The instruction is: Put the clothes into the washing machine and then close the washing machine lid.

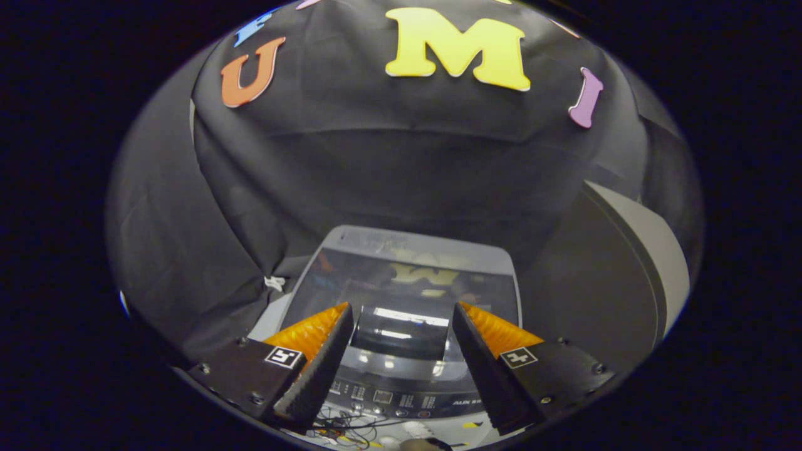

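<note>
**Gripper over closed washer, nothing held**

Gripper (401,326) fingers spread apart, empty, above the washing machine (401,294). Its lid (407,275) is down, glossy, reflecting. Control panel (401,394) sits nearest the fingers, labels unreadable. Cables (341,429) below panel, partly cut off.

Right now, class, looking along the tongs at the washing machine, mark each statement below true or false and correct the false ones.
1. The dark glass lid of the grey top-loading washing machine is down. True.
2. The tongs are shut on a piece of clothing. False: the fingers stand apart with nothing between them.
3. The machine's dark control panel lies between the fingers. True.
4. The machine stands in front of a bare white wall. False: black cloth hangs behind it.
</note>
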`<state>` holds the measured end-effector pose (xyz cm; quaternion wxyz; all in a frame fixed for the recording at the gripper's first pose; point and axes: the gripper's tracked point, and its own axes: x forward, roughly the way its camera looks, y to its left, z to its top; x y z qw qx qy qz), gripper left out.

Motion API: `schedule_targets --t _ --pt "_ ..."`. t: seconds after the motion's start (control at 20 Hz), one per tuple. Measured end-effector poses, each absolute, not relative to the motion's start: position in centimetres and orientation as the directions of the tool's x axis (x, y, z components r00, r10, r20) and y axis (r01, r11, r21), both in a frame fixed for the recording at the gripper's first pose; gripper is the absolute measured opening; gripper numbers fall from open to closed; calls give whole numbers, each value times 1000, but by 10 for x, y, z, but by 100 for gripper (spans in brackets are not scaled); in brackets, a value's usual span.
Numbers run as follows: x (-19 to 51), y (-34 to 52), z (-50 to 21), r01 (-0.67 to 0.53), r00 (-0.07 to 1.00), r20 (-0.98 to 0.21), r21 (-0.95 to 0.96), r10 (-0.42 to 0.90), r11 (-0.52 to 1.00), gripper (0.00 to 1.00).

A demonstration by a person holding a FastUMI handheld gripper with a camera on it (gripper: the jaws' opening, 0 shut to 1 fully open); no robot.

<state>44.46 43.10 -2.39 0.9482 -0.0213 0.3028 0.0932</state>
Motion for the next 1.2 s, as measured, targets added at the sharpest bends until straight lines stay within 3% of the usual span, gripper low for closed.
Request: schedule_targets --t 0.55,0.95,1.2 --pt "417 416 -1 -186 825 -537 39 178 982 99" --pt "345 337 103 -238 939 -247 28 238 971 99" --pt "277 237 135 -191 976 -92 73 198 979 99"
